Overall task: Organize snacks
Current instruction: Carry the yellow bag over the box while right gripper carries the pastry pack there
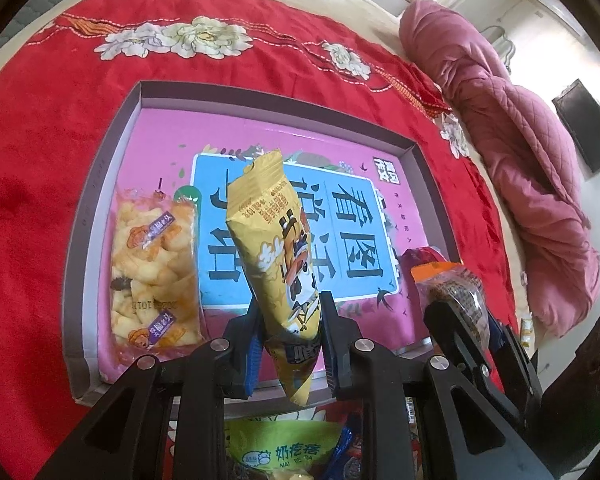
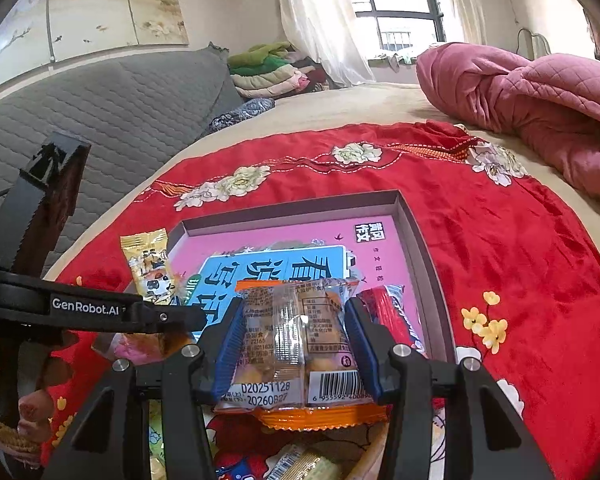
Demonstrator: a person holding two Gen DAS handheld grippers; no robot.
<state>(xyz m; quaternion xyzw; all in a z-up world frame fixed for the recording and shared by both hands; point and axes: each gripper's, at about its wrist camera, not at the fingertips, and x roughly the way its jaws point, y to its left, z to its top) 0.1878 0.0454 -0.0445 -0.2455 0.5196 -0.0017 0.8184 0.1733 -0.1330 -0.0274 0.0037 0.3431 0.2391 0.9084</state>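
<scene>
My left gripper (image 1: 288, 312) is shut on a yellow cartoon snack packet (image 1: 272, 248), held upright over the near edge of a pink shallow box (image 1: 112, 152). A clear bag of puffed snacks (image 1: 156, 272) lies in the box's left side. My right gripper (image 2: 296, 336) is shut on a clear, orange-edged snack packet (image 2: 296, 340) above the box's (image 2: 412, 216) near right part. A red packet (image 2: 388, 312) lies in the box beside it. The right gripper with its packet (image 1: 456, 296) also shows in the left wrist view, and the left gripper's yellow packet (image 2: 148, 268) in the right wrist view.
The box sits on a red flowered cloth (image 1: 40, 184) on a bed. More snack packets, one green (image 1: 280, 448), lie below the grippers at the near edge. A pink quilt (image 1: 520, 184) is bunched at the right. A grey padded headboard (image 2: 100, 112) stands at the left.
</scene>
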